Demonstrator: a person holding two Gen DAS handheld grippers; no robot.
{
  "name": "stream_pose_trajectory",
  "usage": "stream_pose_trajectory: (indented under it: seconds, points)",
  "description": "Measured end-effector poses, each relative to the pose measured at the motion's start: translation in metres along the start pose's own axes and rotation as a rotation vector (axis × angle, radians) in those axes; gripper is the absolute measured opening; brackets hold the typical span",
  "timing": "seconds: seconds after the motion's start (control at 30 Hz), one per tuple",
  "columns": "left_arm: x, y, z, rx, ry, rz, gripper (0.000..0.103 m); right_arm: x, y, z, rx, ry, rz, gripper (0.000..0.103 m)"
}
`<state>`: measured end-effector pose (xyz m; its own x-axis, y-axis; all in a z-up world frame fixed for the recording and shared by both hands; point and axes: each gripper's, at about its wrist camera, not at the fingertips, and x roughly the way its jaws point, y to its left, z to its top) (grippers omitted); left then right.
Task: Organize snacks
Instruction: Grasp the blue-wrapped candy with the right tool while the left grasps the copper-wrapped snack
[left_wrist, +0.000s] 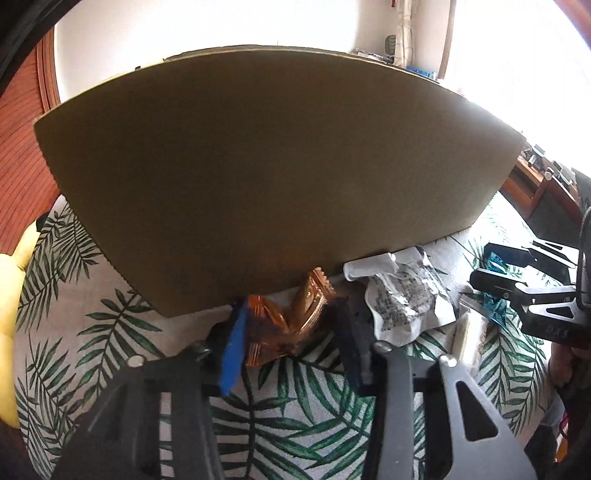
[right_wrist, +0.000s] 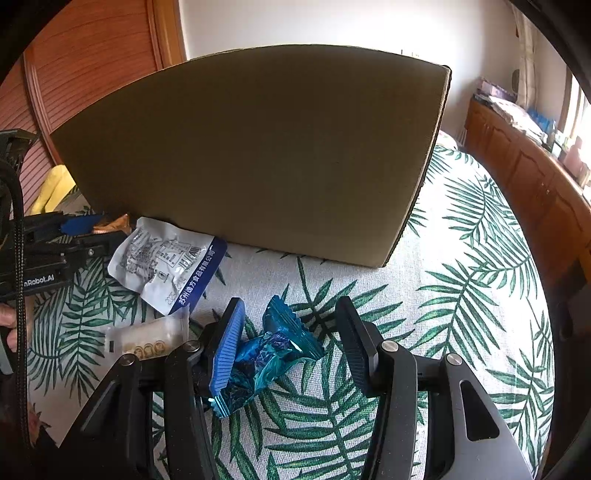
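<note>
A brown cardboard box (left_wrist: 273, 173) stands on the leaf-print tablecloth (left_wrist: 295, 417); it also shows in the right wrist view (right_wrist: 258, 155). My left gripper (left_wrist: 288, 328) is open around an orange-brown candy wrapper (left_wrist: 291, 317) lying at the box's foot. My right gripper (right_wrist: 291, 332) is open around a blue foil candy (right_wrist: 269, 354) lying on the cloth (right_wrist: 461, 295). A white and blue snack packet (right_wrist: 166, 258) lies left of it, also seen in the left wrist view (left_wrist: 402, 295). A small clear-wrapped biscuit (right_wrist: 147, 339) lies beside it.
The box wall hides its inside in both views. A yellow object (left_wrist: 11, 280) sits at the table's left edge. A wooden sideboard (right_wrist: 524, 166) with clutter runs along the right, and a wooden slatted door (right_wrist: 92, 66) stands behind the box.
</note>
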<state>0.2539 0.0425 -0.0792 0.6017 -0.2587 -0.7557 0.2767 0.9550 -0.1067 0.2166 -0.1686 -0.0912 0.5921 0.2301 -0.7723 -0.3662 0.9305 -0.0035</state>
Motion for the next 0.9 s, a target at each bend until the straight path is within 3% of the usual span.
stream_pose_trajectory:
  seconds: [0.2,0.6,0.9]
  points:
    - [-0.006,-0.008,-0.007,-0.003,-0.009,-0.015,0.028,-0.001,0.000,0.000,-0.001,-0.003,-0.005,0.052]
    - [-0.042,-0.011,-0.020,-0.034,-0.091,-0.052,0.028,-0.030,-0.015,-0.014,0.071,-0.061,0.004,0.052]
    - [-0.055,-0.016,-0.024,-0.026,-0.116,-0.075,0.028,-0.034,-0.015,-0.024,0.135,-0.024,0.075,0.052]
